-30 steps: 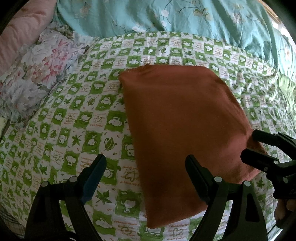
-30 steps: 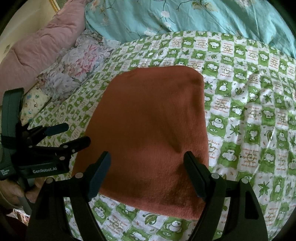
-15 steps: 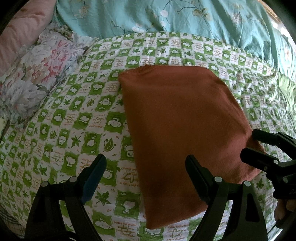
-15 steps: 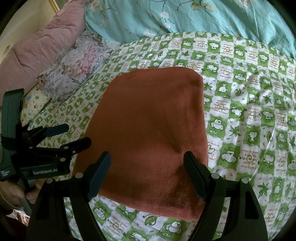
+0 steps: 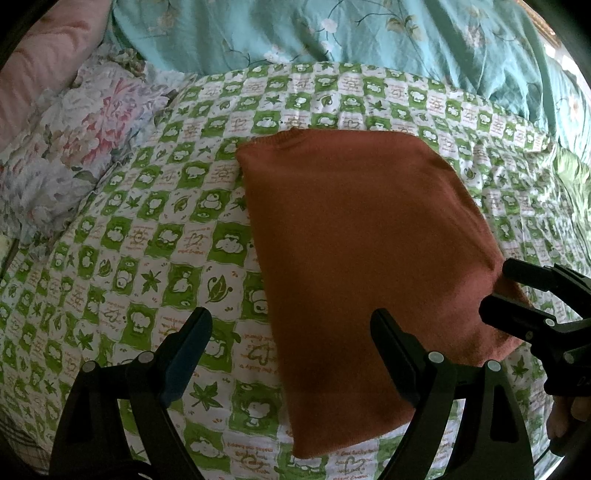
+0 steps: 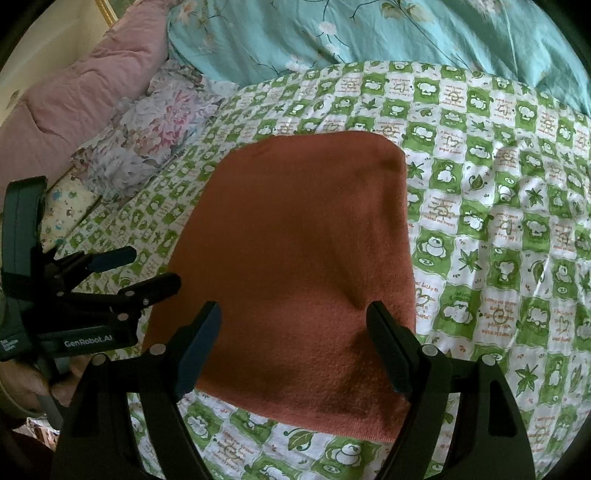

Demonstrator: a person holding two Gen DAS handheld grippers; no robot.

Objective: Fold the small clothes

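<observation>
Two big cloths fill most of both views: a green-and-white checked quilt across the middle and a teal floral duvet along the top, with a flowered pillow at the upper left of the left wrist view and a pink cushion at the upper left of the right wrist view. On the quilt, centre-right in the left wrist view and centre in the right one, lies the rust-orange garment, already a neat flat rectangle with no sleeves showing, so the folding looks well along, with perhaps one last halving left. The left gripper stands with its jaws wide apart, empty, straddling the garment's left edge near the bottom of frame. The right gripper is likewise spread and empty over the garment's near end; it is hard to tell whether its right finger touches the cloth. A next move, by my reading, calls for both tools to drop, pinch the two near corners and carry them evenly to the far edge.
</observation>
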